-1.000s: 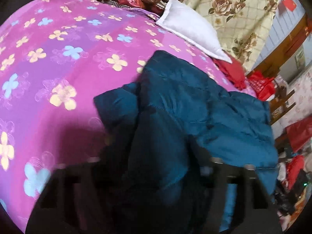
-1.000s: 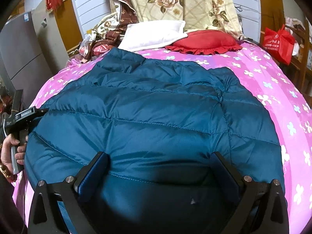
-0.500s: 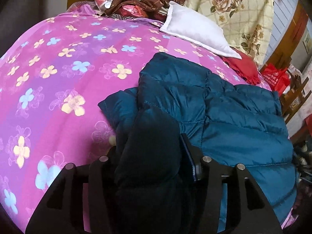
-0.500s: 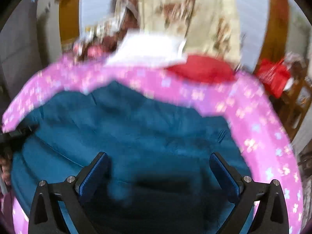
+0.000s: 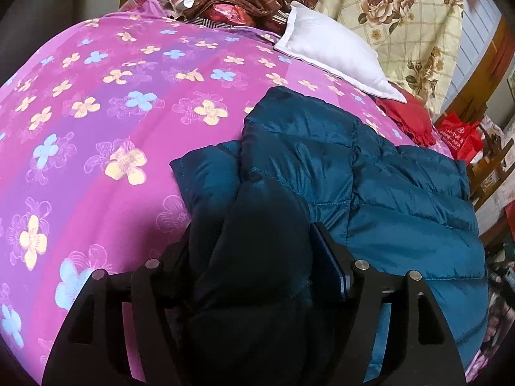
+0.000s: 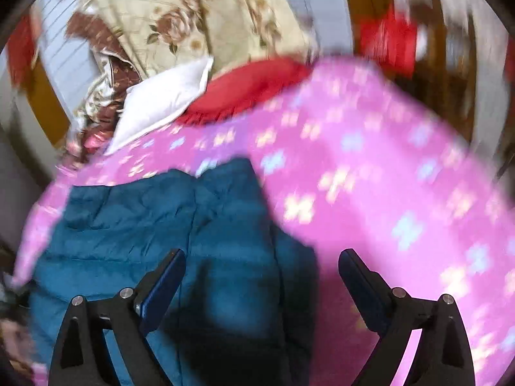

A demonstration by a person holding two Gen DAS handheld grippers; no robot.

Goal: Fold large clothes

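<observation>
Left claw (image 5: 254, 254) just opening, jacket (image 5: 370, 186) bunched between its jaws.

The picture was blurry. The right gripper (image 6: 261, 275) had its jaws wide apart and they had just been closing a little. Nothing was pinched between them. Under them lay the blue puffy jacket (image 6: 167, 225) on the pink flowery bedspread (image 6: 386, 177). A white pillow (image 6: 164, 99) and a red pillow (image 6: 248, 87) sat farther back.

jacket (image 5: 370, 173) lay on bed (image 5: 96, 122), toward its right side in left wrist view | pillow (image 5: 331, 54) behind jacket at bed's head | cushion (image 5: 408, 115) right of pillow, touching it | quilt (image 5: 408, 19) behind both
</observation>
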